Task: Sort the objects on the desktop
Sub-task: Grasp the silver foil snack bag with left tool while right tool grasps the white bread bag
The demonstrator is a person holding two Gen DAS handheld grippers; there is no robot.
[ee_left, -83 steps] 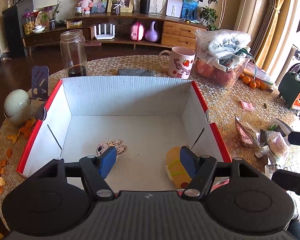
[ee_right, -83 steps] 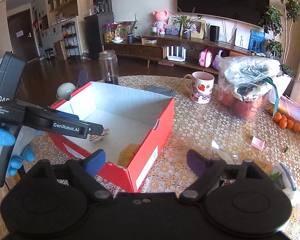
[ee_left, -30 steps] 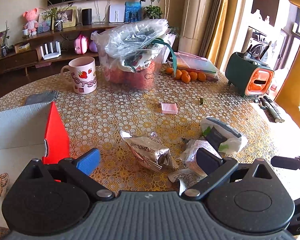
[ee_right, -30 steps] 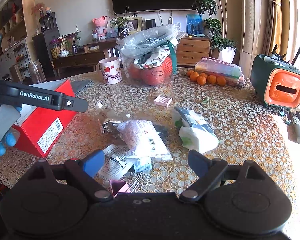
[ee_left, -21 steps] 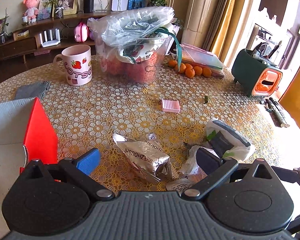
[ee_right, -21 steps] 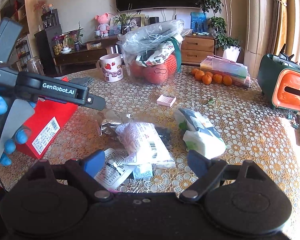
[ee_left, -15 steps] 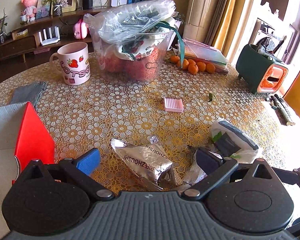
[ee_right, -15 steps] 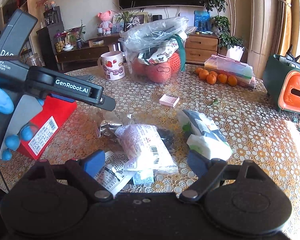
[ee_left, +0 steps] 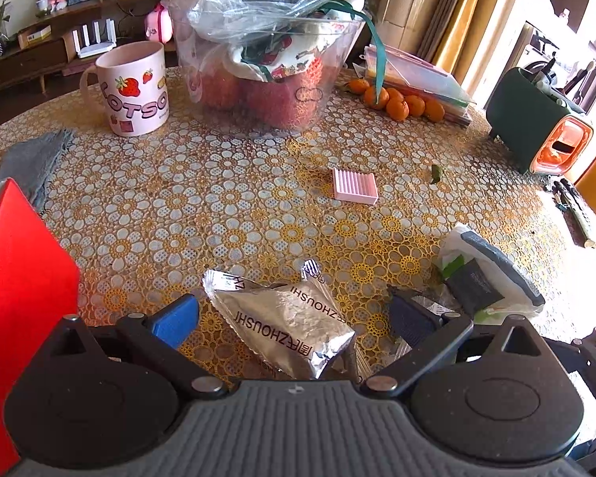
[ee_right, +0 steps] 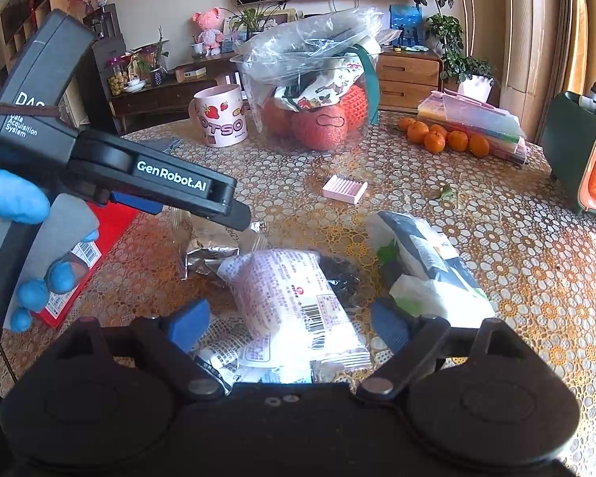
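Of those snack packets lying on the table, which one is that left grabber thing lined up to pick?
The crinkled silver foil packet. It lies between the open fingers of the left gripper, whereas the pale printed packet and the white-and-dark one lie off to its right.

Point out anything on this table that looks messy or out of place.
Crumpled snack wrappers lie heaped near the table's front edge: a silver foil packet, a pinkish printed packet and a white-and-dark bag. A stray green leaf scrap lies loose farther back.

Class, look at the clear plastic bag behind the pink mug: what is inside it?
Inside the bag show red-orange netted round things and a printed cloth above them. Crumpled plastic hides the top contents, and the bag's far side is unseen.
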